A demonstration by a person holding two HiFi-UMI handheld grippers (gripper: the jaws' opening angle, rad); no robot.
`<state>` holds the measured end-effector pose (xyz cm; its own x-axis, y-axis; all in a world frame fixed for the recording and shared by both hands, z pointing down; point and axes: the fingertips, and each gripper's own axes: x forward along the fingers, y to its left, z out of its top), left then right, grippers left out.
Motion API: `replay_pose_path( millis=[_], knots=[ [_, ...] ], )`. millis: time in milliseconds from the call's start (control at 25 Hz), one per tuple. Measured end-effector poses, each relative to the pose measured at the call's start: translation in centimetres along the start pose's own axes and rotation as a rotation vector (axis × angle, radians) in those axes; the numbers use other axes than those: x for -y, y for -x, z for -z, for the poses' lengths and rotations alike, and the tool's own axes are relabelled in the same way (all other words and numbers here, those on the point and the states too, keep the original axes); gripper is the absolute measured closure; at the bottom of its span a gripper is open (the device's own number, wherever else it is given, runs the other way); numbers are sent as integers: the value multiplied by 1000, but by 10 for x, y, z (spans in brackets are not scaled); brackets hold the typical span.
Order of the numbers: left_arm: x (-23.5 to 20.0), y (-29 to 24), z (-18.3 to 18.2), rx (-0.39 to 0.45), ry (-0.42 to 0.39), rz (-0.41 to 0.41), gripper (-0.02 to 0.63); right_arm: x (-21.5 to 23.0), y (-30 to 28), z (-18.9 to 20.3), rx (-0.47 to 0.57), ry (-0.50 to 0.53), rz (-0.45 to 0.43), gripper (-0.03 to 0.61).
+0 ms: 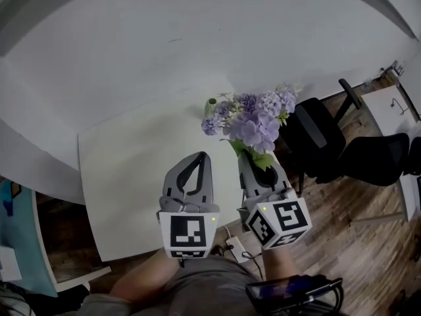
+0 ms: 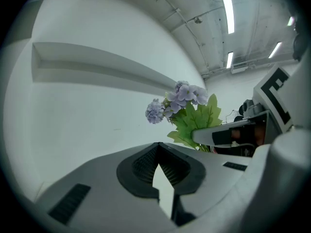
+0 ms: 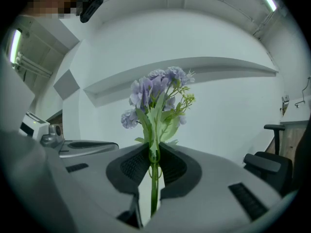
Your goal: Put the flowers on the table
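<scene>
Carry step: the right hand-held gripper (image 3: 154, 152) is clenched on the stems (image 3: 154, 178) of the flowers (image 1: 253, 120), held upright above the counter's (image 1: 131, 170) right edge. The left hand-held gripper (image 2: 159, 147) is closed and empty. Next move, as judged: lower the flowers onto the counter, then release.

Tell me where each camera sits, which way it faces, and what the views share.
Head view: on the person's head, facing steeply down on the table, the left gripper, the right gripper and the person's torso.
Left gripper view: rides the left gripper, looks along its closed fingers toward the wall.
Right gripper view: rides the right gripper, looks along its fingers clamped on the stem of the flowers.
Shared: all three show the flowers; each gripper view also catches the other gripper.
</scene>
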<state>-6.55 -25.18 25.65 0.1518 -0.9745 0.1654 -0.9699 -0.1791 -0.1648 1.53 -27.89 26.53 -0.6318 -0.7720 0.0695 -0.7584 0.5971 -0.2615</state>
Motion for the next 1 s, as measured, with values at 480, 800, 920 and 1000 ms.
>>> replay_pose_path(
  millis=[480, 800, 920, 1000],
  knots=[
    [24, 26, 5, 79, -20, 34, 606, -4, 25, -2, 87, 10, 16, 528],
    [19, 21, 11, 97, 7, 30, 606, -1, 19, -5, 98, 46, 28, 528],
    [18, 20, 13, 104, 13, 12, 606, 0, 19, -6, 98, 62, 15, 528],
    [17, 20, 14, 106, 17, -5, 606, 0, 18, -5, 99, 66, 3, 528]
  ],
)
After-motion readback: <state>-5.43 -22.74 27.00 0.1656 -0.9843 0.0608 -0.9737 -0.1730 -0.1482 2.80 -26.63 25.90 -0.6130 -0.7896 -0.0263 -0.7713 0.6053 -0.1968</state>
